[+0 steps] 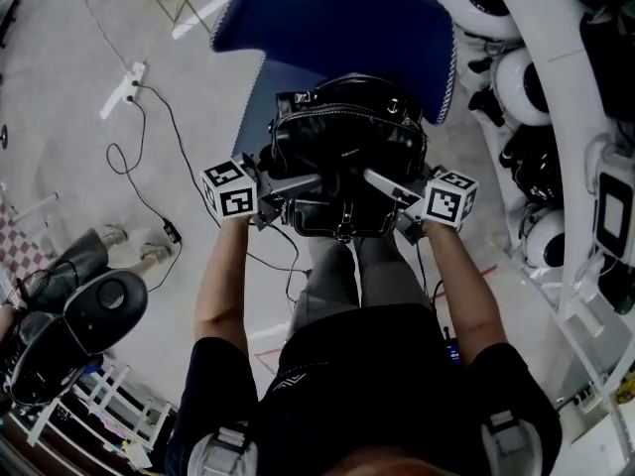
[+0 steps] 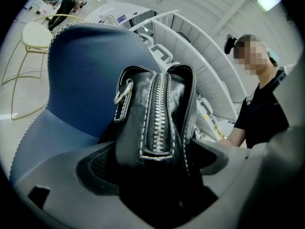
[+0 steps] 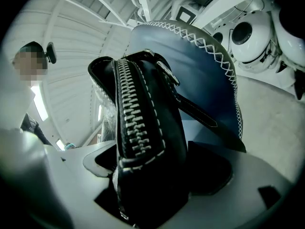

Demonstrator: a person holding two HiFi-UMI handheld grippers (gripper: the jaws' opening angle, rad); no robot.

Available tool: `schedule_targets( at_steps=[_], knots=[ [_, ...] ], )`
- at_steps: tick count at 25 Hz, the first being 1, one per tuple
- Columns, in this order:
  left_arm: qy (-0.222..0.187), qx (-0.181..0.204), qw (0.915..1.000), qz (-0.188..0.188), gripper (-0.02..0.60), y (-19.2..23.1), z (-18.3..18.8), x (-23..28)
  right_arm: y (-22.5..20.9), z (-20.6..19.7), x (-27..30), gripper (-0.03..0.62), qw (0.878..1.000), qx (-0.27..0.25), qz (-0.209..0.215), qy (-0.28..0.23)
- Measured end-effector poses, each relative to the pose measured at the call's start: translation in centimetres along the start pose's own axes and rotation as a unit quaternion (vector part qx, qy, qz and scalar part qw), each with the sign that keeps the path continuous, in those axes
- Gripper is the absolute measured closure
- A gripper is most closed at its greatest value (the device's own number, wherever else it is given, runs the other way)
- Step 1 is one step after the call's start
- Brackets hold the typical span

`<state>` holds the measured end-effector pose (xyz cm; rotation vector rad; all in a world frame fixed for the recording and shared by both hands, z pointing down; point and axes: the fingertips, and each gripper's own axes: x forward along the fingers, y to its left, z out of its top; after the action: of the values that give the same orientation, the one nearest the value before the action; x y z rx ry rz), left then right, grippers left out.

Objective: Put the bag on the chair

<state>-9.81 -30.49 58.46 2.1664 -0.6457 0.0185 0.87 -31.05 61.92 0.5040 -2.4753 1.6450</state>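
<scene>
A black leather bag with white stitching and a silver zip hangs in the air between both grippers, just in front of the blue chair. My left gripper is shut on the bag's left end. My right gripper is shut on its right end. In both gripper views the chair's blue backrest rises right behind the bag. The bag's underside is hidden.
White robot bodies and racks crowd the right side. A black cable trails over the floor at the left, near a black helmet-like object. A pale wire-frame chair stands behind the blue one.
</scene>
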Motion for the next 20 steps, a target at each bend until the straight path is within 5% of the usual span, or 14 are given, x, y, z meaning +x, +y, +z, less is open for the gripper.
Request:
schedule_targets(
  at_steps=[20],
  knots=[
    [0.073, 0.023, 0.996, -0.046, 0.107, 7.8, 1.1, 3.6, -6.2, 1.7, 3.3, 0.135, 0.996, 0.021, -0.032, -0.079]
  ],
)
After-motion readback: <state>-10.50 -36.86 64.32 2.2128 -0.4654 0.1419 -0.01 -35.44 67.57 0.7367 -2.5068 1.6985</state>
